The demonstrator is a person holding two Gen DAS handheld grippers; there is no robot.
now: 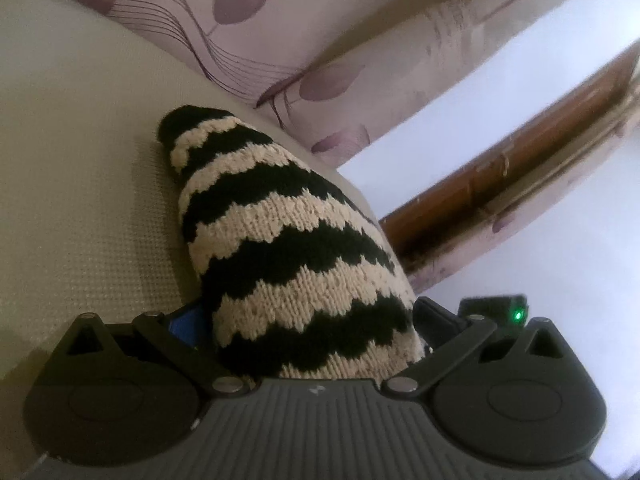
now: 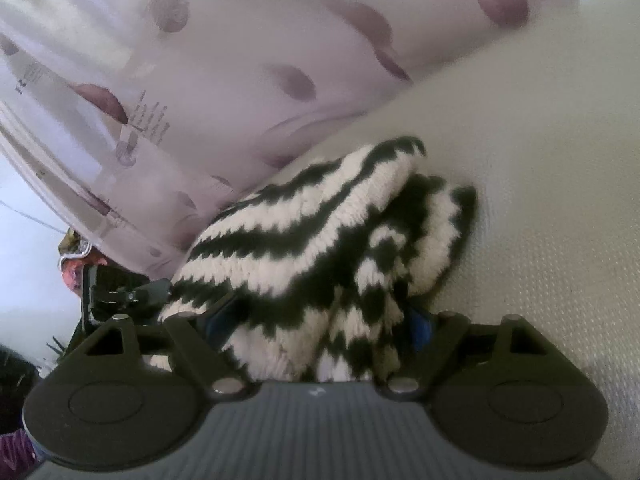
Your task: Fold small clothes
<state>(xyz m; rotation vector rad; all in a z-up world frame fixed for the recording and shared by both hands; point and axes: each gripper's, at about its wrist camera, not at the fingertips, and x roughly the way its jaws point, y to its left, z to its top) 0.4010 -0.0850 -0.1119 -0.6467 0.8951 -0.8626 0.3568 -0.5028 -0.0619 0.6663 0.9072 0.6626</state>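
Note:
A black-and-cream striped knit garment (image 1: 280, 232) fills the whole gap between the fingers of my left gripper (image 1: 310, 312), which is shut on it. Its narrow end reaches forward onto the beige textured surface (image 1: 80, 200). In the right wrist view the same striped knit (image 2: 312, 232) is bunched in folds between the blue pads (image 2: 420, 328) of my right gripper (image 2: 324, 316). Those jaws stand wide and are shut on the bundle. The fingertips of both grippers are mostly hidden under the knit.
A pale curtain with purple leaf prints (image 1: 280, 40) hangs just behind the surface's edge. A brown wooden rail (image 1: 520, 160) runs at the right. A black device with a green light (image 1: 500, 312) sits close to my left gripper's right finger. Colourful clutter (image 2: 76, 268) lies at the far left.

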